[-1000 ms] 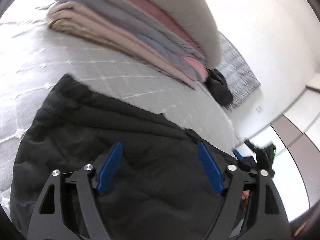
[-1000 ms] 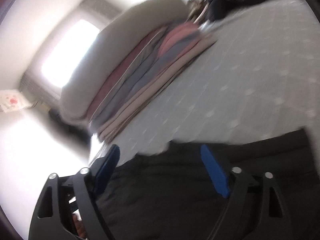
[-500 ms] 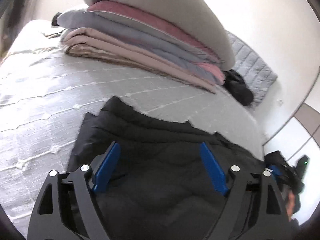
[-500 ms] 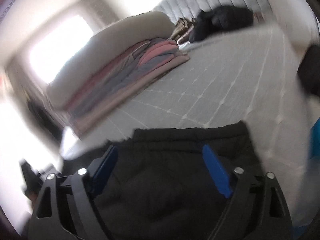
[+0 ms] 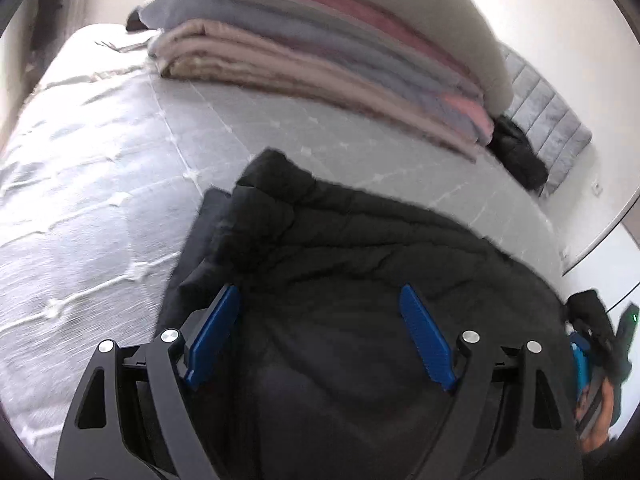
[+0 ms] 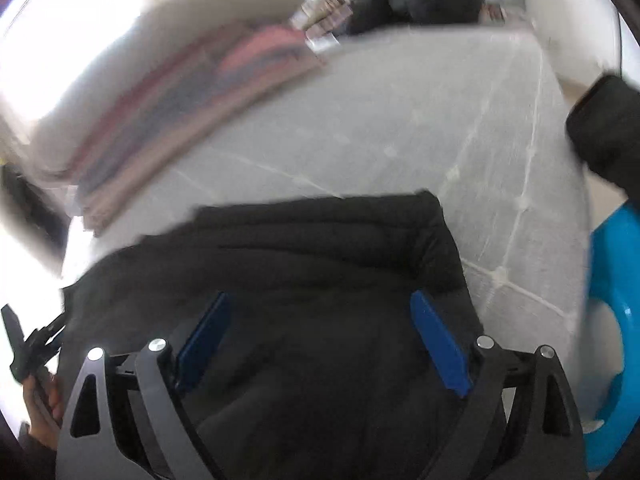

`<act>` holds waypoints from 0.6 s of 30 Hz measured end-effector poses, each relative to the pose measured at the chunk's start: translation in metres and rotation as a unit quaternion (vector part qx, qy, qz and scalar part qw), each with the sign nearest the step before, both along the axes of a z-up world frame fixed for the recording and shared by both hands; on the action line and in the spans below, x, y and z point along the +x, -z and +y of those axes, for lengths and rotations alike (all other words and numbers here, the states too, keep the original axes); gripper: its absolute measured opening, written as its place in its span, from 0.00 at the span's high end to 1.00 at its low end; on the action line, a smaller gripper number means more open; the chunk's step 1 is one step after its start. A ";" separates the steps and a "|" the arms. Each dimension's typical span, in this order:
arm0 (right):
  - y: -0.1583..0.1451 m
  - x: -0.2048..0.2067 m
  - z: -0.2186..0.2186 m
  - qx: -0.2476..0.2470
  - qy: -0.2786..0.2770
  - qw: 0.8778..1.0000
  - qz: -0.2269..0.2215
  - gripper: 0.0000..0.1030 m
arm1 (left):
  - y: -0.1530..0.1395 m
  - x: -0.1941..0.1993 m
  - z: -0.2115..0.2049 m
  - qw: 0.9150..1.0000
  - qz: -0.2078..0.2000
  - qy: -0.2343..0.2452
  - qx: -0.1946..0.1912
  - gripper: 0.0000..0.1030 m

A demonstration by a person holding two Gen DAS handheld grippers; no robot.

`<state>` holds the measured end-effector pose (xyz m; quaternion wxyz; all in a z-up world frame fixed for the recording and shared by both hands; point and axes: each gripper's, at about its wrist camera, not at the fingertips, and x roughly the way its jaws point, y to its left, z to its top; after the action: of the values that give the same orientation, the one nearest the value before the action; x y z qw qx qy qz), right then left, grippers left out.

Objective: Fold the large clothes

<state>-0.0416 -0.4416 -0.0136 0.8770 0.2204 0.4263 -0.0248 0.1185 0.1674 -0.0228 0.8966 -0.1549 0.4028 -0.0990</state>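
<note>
A black quilted jacket [image 5: 360,280] is lying folded and puffy on the grey bed [image 5: 100,200], below both grippers. The left gripper [image 5: 320,340] and right gripper [image 6: 320,344] are hanging over it, jaws released and gripping nothing; the right's have just been opening, and more bed is showing than a second ago. Only the left view is showing the blanket stack [image 5: 320,52] sharply; only the right is showing a blue basin [image 6: 616,320].
</note>
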 end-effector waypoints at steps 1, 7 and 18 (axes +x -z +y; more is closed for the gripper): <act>-0.008 -0.009 0.006 -0.008 -0.008 1.000 -0.010 0.15 | -0.007 -0.005 0.002 1.000 -0.007 0.000 -0.001 0.23; -0.014 -0.078 0.011 -0.070 0.010 0.997 -0.005 0.15 | -0.027 -0.050 0.017 1.000 -0.021 -0.006 0.010 0.23; 0.009 -0.088 0.009 -0.045 0.014 0.998 0.043 0.09 | 0.001 -0.069 0.030 0.998 0.051 -0.002 0.026 0.23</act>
<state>-0.1294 -0.4327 -0.0226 0.8662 0.1855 0.4592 -0.0661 0.0495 0.1975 -0.0243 0.8789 -0.1370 0.4502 -0.0785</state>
